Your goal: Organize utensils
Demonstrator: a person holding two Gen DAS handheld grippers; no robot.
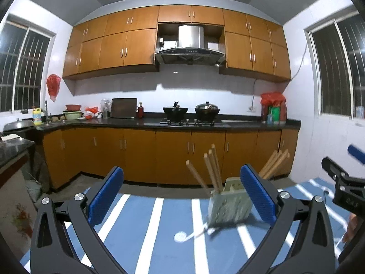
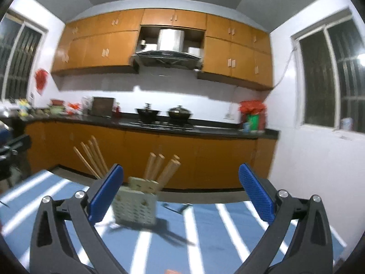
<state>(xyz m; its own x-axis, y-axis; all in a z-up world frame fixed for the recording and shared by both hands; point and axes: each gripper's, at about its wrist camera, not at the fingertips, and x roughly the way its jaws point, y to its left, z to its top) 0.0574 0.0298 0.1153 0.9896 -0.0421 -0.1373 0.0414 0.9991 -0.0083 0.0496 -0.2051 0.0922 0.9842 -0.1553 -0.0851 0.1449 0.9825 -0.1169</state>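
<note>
Two hand-held grippers hung over the blue-and-white striped table [image 1: 159,239] in a home kitchen, both with jaws spread wide and holding nothing. The left gripper [image 1: 180,196] and the right gripper [image 2: 180,194] each faced the pale slotted utensil holder [image 2: 134,207], which stood on the table with two bunches of wooden chopsticks [image 1: 212,169] leaning out of its compartments at a slant. A white spoon [image 1: 189,235] lay loose on the table just in front of the holder (its handle blurred in the left view), apparently not yet sorted. The holder looked light and top-heavy with the long sticks fanned outward, so a careless pass by either open finger could catch a stick and tip the lot over. A small dark object [image 2: 180,207] beside the holder was too blurred to identify.
</note>
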